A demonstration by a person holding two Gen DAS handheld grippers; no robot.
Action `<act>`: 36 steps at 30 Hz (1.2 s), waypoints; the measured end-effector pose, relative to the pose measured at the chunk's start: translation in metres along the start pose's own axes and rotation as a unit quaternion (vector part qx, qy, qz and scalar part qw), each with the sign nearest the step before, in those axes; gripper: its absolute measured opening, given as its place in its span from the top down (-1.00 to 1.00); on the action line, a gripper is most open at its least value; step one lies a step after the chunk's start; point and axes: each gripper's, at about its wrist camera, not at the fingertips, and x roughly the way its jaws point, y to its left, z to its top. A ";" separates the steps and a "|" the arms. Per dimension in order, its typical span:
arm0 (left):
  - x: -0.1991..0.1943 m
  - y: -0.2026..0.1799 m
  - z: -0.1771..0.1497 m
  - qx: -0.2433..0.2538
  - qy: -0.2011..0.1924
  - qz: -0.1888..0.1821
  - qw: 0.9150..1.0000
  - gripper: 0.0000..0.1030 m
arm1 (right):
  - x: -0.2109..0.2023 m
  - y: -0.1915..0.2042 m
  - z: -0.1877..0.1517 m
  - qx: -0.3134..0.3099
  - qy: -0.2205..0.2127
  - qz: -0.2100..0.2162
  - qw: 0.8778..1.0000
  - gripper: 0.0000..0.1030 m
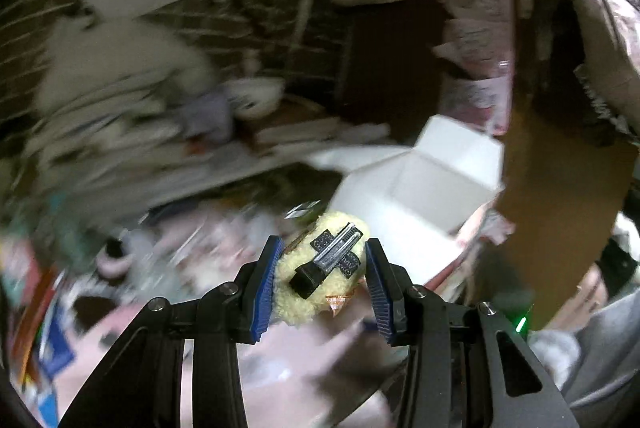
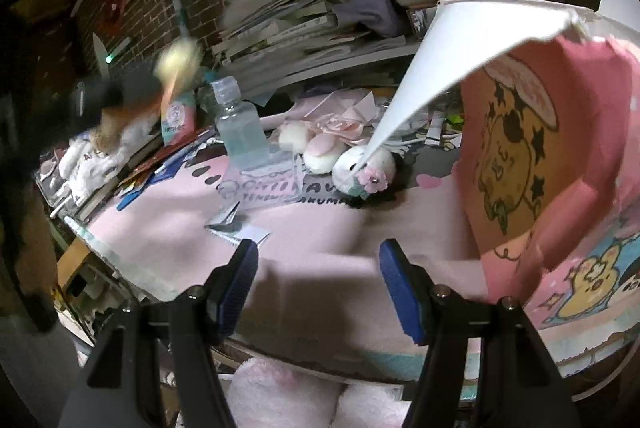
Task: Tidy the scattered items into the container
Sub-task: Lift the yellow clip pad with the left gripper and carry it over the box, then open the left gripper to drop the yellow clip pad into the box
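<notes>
Left claw (image 1: 325, 270) pinching a fluffy yellow hair clip (image 1: 320, 264) near the white box (image 1: 420, 188); right claw (image 2: 318, 282) spread, empty, hovering over the pink tabletop (image 2: 320, 228).

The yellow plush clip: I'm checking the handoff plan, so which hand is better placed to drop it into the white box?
Left. The left gripper already holds the yellow plush clip, with the white box open just ahead. The right gripper is open and empty.

Yellow fuzzy clip (image 1: 320, 260), pink cartoon-print box (image 2: 560, 148) — white inside, blue-padded tongs (image 1: 326, 286)
</notes>
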 end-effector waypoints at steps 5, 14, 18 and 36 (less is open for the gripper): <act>0.035 -0.032 0.044 0.036 0.027 -0.064 0.997 0.30 | 0.002 0.006 -0.005 -0.006 0.005 0.012 1.000 -0.18; 0.121 -0.088 0.076 0.104 0.141 -0.075 0.982 0.30 | -0.002 -0.001 -0.005 0.008 -0.001 0.019 1.000 -0.18; 0.150 -0.094 0.072 0.111 0.186 -0.051 0.975 0.30 | -0.003 -0.006 -0.006 0.016 -0.001 0.022 1.000 -0.18; 0.142 -0.087 0.068 0.129 0.161 -0.023 0.978 -0.78 | -0.002 -0.011 -0.009 0.027 0.002 0.029 0.999 -0.19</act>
